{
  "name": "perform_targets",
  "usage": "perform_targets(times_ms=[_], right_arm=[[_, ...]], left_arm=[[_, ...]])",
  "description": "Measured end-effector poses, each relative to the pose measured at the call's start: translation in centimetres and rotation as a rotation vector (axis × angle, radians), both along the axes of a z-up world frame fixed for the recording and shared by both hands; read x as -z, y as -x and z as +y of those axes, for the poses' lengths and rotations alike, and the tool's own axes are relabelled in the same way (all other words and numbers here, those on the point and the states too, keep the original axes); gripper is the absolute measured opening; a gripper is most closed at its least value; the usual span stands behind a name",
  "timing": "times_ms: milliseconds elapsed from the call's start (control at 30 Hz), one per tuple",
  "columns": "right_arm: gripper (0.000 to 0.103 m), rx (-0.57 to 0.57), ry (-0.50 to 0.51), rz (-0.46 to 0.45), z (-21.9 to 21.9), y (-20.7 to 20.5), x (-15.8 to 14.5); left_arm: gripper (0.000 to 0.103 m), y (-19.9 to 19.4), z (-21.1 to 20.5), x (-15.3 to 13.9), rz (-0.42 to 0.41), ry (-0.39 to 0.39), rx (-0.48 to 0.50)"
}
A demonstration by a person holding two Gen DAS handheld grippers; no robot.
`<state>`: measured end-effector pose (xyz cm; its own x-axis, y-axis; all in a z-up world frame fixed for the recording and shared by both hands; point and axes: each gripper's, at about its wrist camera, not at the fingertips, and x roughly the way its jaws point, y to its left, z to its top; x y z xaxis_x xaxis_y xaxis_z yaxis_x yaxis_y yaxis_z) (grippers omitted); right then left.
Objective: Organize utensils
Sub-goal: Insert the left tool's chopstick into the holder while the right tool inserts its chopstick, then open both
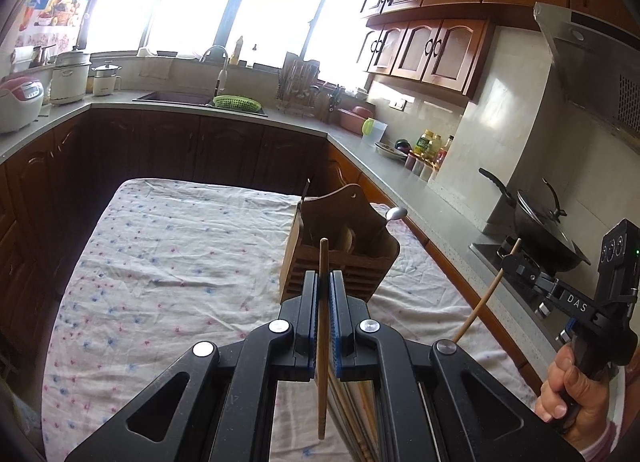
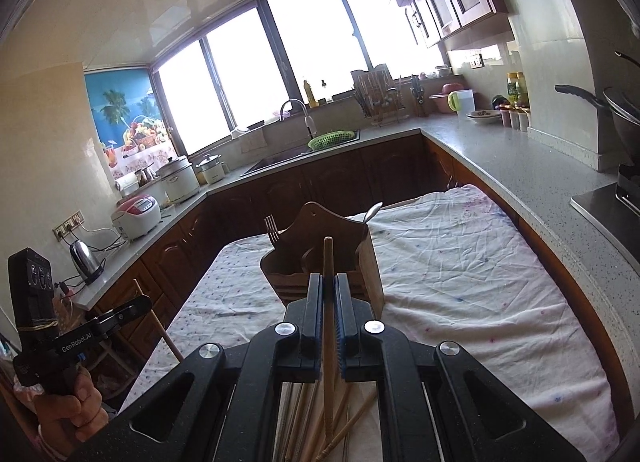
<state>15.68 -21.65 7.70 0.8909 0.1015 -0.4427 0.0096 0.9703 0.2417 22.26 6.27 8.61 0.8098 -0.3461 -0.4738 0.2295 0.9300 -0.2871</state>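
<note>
My left gripper (image 1: 324, 276) is shut on a wooden chopstick (image 1: 323, 254) that stands upright between its pads. Just beyond it a wooden utensil holder (image 1: 340, 250) sits on the cloth-covered table (image 1: 168, 262), with a spoon (image 1: 396, 213) and a fork (image 2: 272, 227) sticking out of it. My right gripper (image 2: 328, 278) is shut on a second chopstick (image 2: 328, 254), also in front of the holder (image 2: 320, 229). Each view shows the other gripper off to the side, held in a hand. Several loose chopsticks (image 2: 352, 410) lie on the cloth below both grippers.
An L-shaped kitchen counter (image 1: 400, 177) wraps around the table. It bears a wok (image 1: 548, 229) on the stove at the right, bottles, a sink with a green basket (image 1: 236, 102), and rice cookers (image 1: 20, 101) at the left. Dark cabinets stand beyond the table's far edge.
</note>
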Motion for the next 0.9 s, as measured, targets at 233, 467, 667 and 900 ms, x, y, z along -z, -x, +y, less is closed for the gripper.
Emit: perform_targets(times_ms=[233,467,667,900], right_arm=[[0.005,0.005,0.0,-0.038,-0.5,-1.3,-1.1],[0.005,0.022,0.005,-0.118,-1.1,-3.8,-3.7],[0.005,0.057,-0.012,-0.209,-1.9,-6.7,-6.3],[0.005,0.094,0.01,-0.268,-2.3,-10.9,-6.9]], left_arm=[[0.003,-1.6,0.2,-1.4,-0.046,0.016,-0.006],[0.003,-4.2,0.0,-3.9,-0.14,0.031,-0.015],[0.003,-7.4,-0.7,-4.9,-0.217,0.022,-0.04],[0.003,-12.9,-1.3,-3.8,-0.257,0.071,-0.059]])
